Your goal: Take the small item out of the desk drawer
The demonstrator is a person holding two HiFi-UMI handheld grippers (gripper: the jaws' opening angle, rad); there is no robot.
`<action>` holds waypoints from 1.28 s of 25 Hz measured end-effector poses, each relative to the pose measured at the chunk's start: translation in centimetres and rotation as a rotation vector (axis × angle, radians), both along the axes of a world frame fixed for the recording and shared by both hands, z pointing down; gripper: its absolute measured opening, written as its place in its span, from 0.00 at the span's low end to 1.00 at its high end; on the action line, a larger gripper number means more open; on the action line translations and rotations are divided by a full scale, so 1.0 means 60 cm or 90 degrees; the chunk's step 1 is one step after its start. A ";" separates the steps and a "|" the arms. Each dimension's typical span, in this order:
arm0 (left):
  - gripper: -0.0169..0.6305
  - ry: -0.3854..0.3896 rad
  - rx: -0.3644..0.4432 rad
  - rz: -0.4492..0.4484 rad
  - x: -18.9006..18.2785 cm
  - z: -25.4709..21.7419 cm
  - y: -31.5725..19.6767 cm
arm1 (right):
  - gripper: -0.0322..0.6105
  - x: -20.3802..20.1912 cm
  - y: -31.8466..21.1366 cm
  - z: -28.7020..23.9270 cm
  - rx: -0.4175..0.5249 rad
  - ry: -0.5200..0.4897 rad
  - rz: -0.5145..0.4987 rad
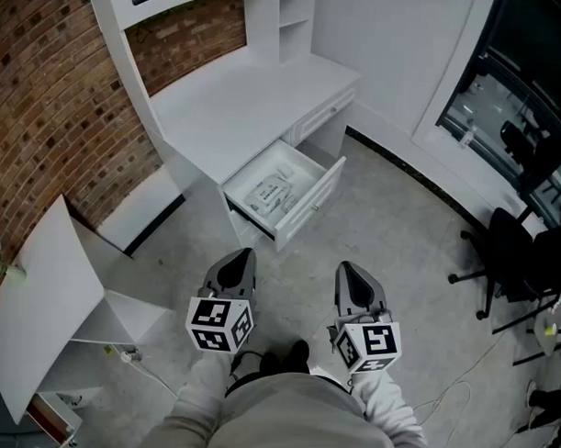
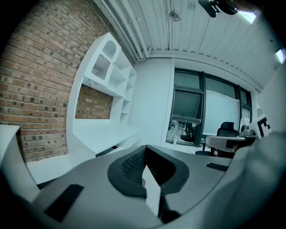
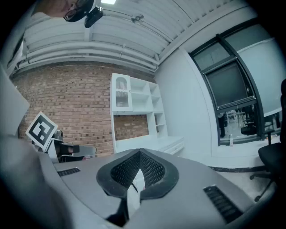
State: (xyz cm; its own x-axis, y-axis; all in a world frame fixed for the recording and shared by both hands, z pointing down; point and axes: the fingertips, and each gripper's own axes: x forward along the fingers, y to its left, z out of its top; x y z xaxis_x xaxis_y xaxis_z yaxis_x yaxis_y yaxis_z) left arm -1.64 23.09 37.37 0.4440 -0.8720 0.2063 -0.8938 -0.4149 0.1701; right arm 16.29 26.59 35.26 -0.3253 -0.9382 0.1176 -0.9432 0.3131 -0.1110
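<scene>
The drawer at centre frame is open, the small item still inside. The left claw and the right claw are pressed together, empty.

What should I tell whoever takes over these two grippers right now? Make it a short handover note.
Left gripper: jaws together, nothing in them, held in front of the body.
Right gripper: jaws together, empty, beside the left one.
Things: the desk stands ahead against the brick wall. Its drawer is pulled open, with pale items lying inside; which one is the small item cannot be told from here.
Done: the drawer is open.
Left: step closer, open one gripper, reach into the drawer, close on the small item and lift it out. Neither gripper is near the drawer yet.
</scene>
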 end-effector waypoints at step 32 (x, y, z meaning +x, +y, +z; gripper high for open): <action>0.05 -0.041 0.057 -0.042 0.045 -0.052 -0.044 | 0.20 0.081 -0.080 -0.127 0.130 -0.031 -0.038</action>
State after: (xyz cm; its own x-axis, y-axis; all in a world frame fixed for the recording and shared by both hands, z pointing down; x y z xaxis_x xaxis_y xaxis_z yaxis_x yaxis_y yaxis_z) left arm 1.06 20.44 34.26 0.3730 -0.9152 0.1526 -0.9277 -0.3655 0.0759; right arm 21.15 21.80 27.65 -0.3814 -0.9200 -0.0904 -0.9176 0.3886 -0.0836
